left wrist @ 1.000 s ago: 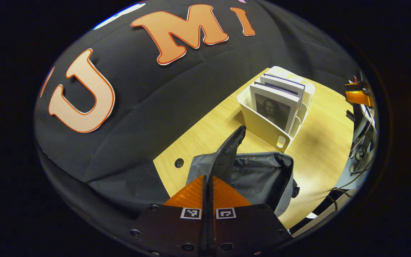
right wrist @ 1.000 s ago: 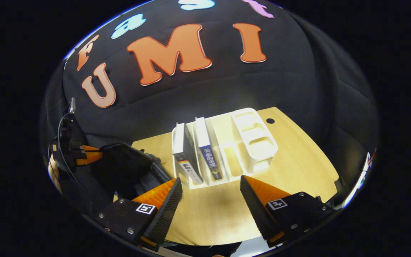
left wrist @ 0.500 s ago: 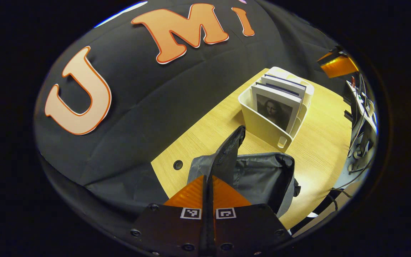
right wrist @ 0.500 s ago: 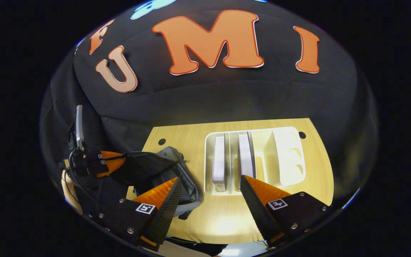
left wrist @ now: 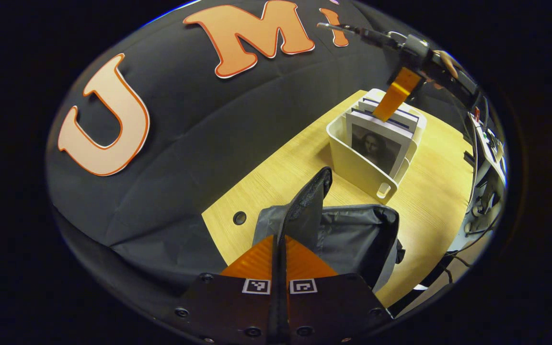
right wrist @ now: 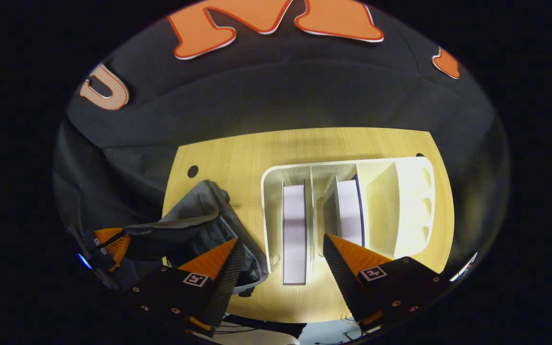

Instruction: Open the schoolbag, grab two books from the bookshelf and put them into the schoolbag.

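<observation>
i am keeping my left claw clamped on the soft schoolbag flap beside the bookshelf, hovering my right claw apart over the stiff, probably light book, aiming at its top edge.

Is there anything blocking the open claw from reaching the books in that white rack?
Nothing visible does. The right gripper hangs open above the bookshelf, with both books standing exposed at the top. The left gripper holds the schoolbag flap aside.
</observation>
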Action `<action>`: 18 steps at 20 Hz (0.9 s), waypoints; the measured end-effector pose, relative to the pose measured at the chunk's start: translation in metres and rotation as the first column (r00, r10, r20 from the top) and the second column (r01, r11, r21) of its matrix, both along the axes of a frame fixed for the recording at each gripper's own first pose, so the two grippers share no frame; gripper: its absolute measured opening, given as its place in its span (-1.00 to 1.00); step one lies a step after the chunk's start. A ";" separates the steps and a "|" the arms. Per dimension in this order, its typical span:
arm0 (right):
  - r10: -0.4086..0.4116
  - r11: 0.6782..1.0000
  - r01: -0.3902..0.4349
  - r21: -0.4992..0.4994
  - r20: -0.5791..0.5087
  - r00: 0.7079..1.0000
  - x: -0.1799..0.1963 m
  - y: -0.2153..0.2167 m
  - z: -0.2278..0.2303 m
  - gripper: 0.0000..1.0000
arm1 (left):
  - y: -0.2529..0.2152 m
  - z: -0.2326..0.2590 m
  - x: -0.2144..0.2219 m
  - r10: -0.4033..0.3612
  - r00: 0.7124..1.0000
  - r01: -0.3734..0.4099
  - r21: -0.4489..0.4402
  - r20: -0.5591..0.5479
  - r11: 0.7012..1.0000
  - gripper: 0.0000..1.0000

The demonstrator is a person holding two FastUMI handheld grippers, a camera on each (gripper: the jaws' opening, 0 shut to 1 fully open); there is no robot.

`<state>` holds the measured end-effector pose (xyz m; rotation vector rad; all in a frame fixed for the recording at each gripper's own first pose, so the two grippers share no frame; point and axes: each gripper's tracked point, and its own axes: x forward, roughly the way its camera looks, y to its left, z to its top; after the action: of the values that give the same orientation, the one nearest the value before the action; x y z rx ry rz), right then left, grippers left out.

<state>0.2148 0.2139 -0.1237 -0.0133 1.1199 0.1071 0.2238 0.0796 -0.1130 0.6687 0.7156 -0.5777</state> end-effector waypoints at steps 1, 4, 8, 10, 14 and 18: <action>0.000 1.000 -0.001 -0.023 -0.018 1.000 0.005 -0.002 -0.009 0.98 | 0.000 0.000 0.001 0.003 1.000 -0.003 0.000 -0.003 1.000 -0.99; -0.001 0.997 -0.004 -0.071 -0.070 0.998 0.014 -0.004 -0.032 0.98 | 0.004 -0.003 0.004 0.015 1.000 -0.015 0.002 -0.010 1.000 -0.98; -0.002 0.995 -0.007 -0.095 -0.098 0.995 0.021 0.002 -0.050 0.84 | 0.006 -0.004 0.001 0.021 1.000 -0.021 -0.003 -0.018 1.000 -0.99; -0.004 0.994 -0.008 -0.107 -0.105 0.994 0.021 0.004 -0.059 0.65 | 0.007 -0.005 -0.001 0.025 0.999 -0.026 -0.007 -0.021 1.000 -0.99; -0.035 0.991 0.022 -0.133 -0.097 0.995 0.026 -0.002 -0.064 0.19 | 0.008 -0.004 -0.006 0.023 1.000 -0.023 -0.008 -0.017 1.000 -0.99; -0.064 0.988 0.052 -0.147 -0.079 0.995 0.022 -0.007 -0.052 -0.25 | 0.012 -0.007 -0.009 0.023 1.000 -0.023 -0.012 -0.018 1.000 -0.99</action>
<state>0.2371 0.2074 -0.1754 -0.1068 1.2092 -0.0264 0.2147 0.0913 -0.1200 0.6439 0.7350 -0.5675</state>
